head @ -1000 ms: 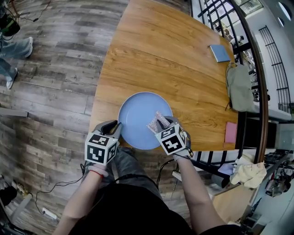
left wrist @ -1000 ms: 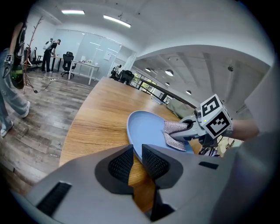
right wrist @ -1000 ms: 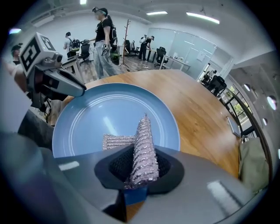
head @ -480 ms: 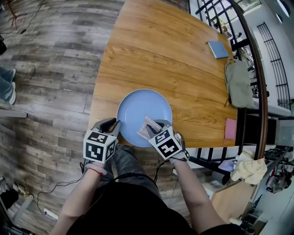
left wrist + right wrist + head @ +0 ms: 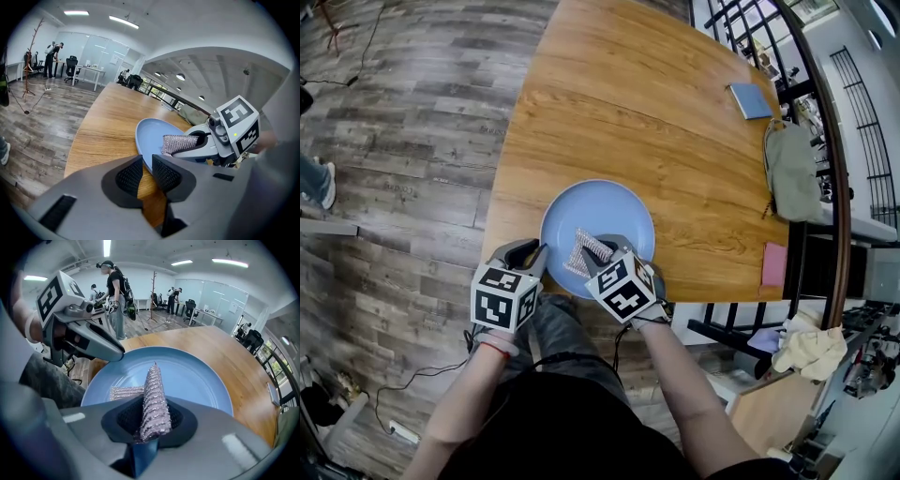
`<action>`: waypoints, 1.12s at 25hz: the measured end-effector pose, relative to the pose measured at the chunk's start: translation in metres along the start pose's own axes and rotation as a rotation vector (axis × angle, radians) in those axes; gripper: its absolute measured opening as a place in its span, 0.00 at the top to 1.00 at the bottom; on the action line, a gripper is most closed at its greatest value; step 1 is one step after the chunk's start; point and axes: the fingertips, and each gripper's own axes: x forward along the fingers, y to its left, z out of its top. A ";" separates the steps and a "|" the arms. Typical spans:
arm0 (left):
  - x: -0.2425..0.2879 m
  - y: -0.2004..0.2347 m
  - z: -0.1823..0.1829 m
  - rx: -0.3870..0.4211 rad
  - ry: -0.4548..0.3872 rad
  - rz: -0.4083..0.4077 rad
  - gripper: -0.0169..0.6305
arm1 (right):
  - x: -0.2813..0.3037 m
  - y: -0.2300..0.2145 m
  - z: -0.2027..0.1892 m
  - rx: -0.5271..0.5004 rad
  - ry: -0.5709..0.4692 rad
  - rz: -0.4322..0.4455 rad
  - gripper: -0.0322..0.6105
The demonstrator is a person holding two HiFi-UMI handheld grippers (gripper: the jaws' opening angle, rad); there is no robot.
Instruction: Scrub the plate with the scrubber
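Here, the wooden table (image 5: 609, 103) carries the pale blue plate (image 5: 614, 211) at its near edge, just in front of the person. The left gripper (image 5: 146, 171) pinches the plate's near-left rim between its narrowly parted jaws. The right gripper (image 5: 152, 420) is clamped on the silvery mesh scrubber (image 5: 152, 399). The scrubber stands on edge with its long axis running straight out from the jaws over the plate's near half. Its tip points toward the plate's middle, and a folded flap lies flat on the plate beside it.

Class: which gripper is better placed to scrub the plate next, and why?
Right. The right gripper is shut on the silvery mesh scrubber, over the round blue plate; the left gripper pinches the plate's rim, steadying it.
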 end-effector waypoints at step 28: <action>-0.001 0.001 0.001 0.016 -0.008 0.030 0.88 | 0.007 -0.086 0.017 0.119 -0.090 -0.224 0.84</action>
